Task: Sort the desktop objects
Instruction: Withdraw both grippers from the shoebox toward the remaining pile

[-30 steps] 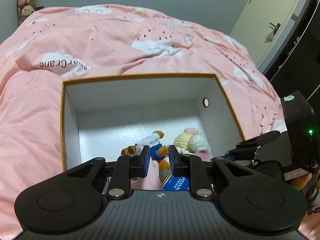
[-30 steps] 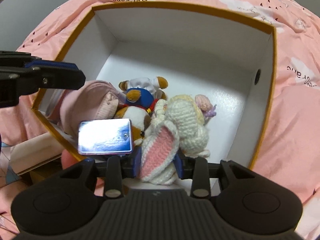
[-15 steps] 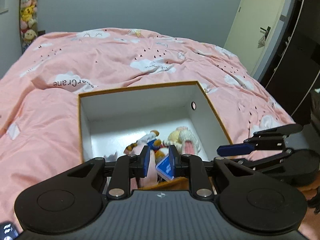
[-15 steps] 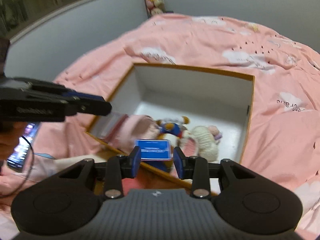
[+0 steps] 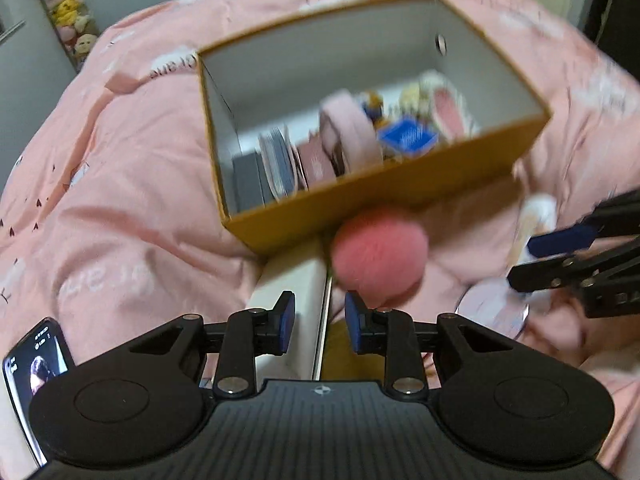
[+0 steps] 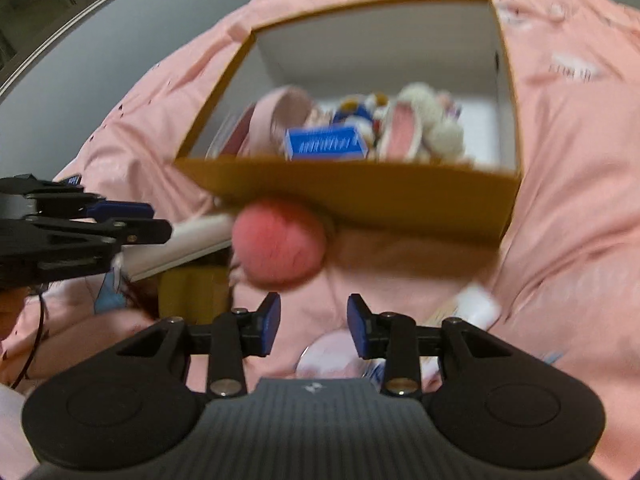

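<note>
L gripper & R gripper: fingers part-open, L just widening, both empty.

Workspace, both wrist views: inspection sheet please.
Surface: pink bedspread, rumpled.
Job's things: open box holding plush toys, blue carton, books; pink ball outside against its front wall; white tube, round pink item on the bedspread.
Clutter: phone, screen lit.
Grippers: left gripper open, jaws just opening, nothing gripped; right gripper open, empty.
Cables: black cable.
Surroundings: grey wall; shelved plush toys.
</note>
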{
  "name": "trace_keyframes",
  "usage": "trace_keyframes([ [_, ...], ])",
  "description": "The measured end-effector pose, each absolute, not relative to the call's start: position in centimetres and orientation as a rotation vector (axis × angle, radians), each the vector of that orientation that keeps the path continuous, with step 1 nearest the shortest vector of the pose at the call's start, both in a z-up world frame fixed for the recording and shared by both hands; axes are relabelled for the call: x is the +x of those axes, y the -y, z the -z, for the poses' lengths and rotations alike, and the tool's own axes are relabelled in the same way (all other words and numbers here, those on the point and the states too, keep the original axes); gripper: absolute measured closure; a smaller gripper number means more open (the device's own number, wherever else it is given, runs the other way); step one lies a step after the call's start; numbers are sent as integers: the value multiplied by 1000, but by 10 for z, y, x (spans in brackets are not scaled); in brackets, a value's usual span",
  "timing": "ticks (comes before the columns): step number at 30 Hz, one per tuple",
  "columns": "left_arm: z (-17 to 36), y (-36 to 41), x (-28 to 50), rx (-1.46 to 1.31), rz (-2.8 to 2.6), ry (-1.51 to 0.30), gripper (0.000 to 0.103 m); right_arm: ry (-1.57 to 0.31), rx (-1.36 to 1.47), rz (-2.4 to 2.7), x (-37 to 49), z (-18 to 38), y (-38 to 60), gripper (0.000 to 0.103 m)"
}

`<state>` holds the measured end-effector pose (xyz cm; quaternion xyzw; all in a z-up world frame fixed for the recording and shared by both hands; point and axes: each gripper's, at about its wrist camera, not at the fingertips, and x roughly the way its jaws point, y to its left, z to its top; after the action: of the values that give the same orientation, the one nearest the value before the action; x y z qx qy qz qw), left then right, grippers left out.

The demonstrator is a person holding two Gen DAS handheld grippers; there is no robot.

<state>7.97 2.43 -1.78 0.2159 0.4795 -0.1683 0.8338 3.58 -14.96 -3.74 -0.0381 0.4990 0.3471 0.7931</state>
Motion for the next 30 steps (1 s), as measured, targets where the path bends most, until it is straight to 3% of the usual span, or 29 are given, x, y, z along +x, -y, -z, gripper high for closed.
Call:
trace_keyframes([
  [6, 38, -12, 84, 633, 397, -1070, 51, -1105, -174, -667, 33, 52, 145, 60],
  [24, 75, 15, 131, 901, 423, -1306, 52, -1133, -150, -644, 45, 66, 150, 59],
  [30, 68, 6, 129, 855, 437, -1320, 56, -1149, -118, -635, 49, 70, 154, 59],
])
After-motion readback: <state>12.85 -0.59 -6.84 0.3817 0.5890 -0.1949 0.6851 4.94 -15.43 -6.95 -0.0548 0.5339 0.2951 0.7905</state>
